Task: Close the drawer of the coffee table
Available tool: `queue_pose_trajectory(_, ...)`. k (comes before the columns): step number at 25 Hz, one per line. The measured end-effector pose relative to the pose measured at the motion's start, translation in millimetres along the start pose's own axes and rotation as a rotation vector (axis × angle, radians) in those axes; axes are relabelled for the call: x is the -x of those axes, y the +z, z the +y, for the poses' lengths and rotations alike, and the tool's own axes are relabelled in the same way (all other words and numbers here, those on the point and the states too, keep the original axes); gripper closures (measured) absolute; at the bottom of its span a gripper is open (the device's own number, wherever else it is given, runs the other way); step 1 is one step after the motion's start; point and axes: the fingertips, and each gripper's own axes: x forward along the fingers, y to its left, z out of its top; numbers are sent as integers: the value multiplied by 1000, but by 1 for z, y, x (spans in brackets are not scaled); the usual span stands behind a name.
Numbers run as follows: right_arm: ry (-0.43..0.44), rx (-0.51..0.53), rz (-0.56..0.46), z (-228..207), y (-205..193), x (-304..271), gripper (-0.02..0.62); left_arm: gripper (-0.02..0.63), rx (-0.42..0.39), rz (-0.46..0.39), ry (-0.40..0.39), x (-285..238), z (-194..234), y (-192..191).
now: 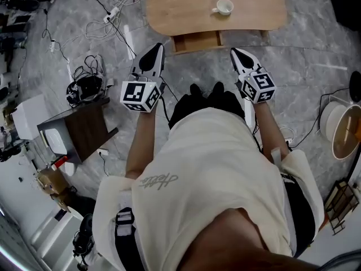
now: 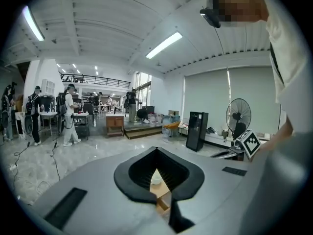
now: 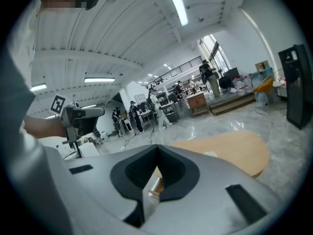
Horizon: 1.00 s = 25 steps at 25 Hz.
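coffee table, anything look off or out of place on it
The drawer sticks out from under the coffee table, open toward the person. The white cup stands upright on the top, nothing spilled. The left gripper and right gripper are held short of the drawer, jaws together, empty.

Straight ahead of you stands the coffee table (image 1: 180,10), low, with a light wooden top that is long and rounded at both ends. It sits on the grey marbled floor (image 1: 304,49), its long side facing you. Its drawer (image 1: 197,40) is open, pulled out toward you from under the near edge, about mid-length. It is a shallow box of the same light wood, set square to the table.
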Motion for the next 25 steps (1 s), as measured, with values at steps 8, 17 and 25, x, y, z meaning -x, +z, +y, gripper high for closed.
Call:
queue_pose_trajectory(8,-84,11,8,-12,9,-24,601,601,40,-9,-61,-32,30,-8)
queue_pose_trajectory(17,-141,77,2,14,64,-83,601,601,62,-56,-116,-65,107,25)
queue_pose_trajectory(25,-139,-59,-81,62,95,-158,600,601,95,-8,-166,-75,192,8)
